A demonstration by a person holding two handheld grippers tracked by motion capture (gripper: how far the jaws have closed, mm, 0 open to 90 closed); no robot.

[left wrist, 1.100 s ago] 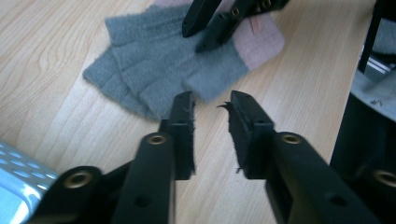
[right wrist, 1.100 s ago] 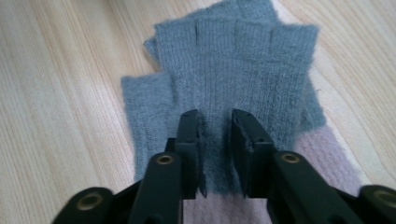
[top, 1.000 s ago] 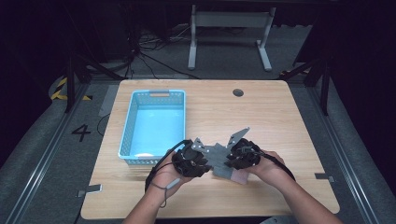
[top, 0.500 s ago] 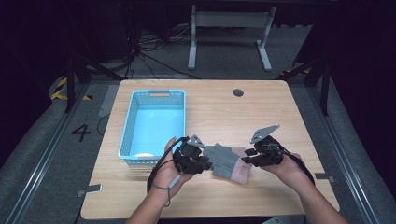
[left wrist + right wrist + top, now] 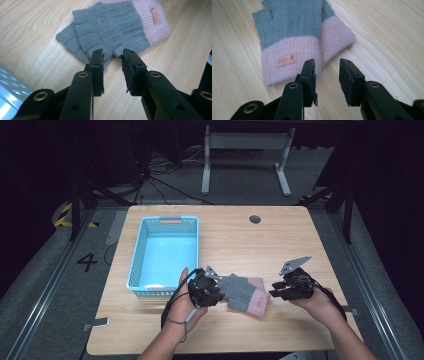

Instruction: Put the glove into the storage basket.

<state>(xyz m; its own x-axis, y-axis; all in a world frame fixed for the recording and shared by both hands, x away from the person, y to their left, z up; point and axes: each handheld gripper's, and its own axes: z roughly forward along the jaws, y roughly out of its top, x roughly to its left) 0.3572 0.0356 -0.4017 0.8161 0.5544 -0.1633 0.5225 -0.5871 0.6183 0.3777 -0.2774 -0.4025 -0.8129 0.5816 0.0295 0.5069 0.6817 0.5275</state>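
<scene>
A pair of grey knit fingerless gloves with pink cuffs lies stacked on the wooden table, near its front edge. My left gripper sits at the grey finger end. In the left gripper view the gloves reach the tips of my left gripper, whose jaws stand apart without pressing the knit. My right gripper hovers just right of the pink cuffs, clear of them. In the right gripper view the gloves lie ahead of my right gripper, which is open with bare table between its jaws.
A light blue plastic basket stands on the left half of the table, close to my left hand; its corner also appears in the left gripper view. A round cable hole marks the far edge. Bare wood stretches behind and right of the gloves.
My right gripper has pulled away to the right, off the gloves, leaving them lying uncovered. The left gripper has stayed at the grey end.
</scene>
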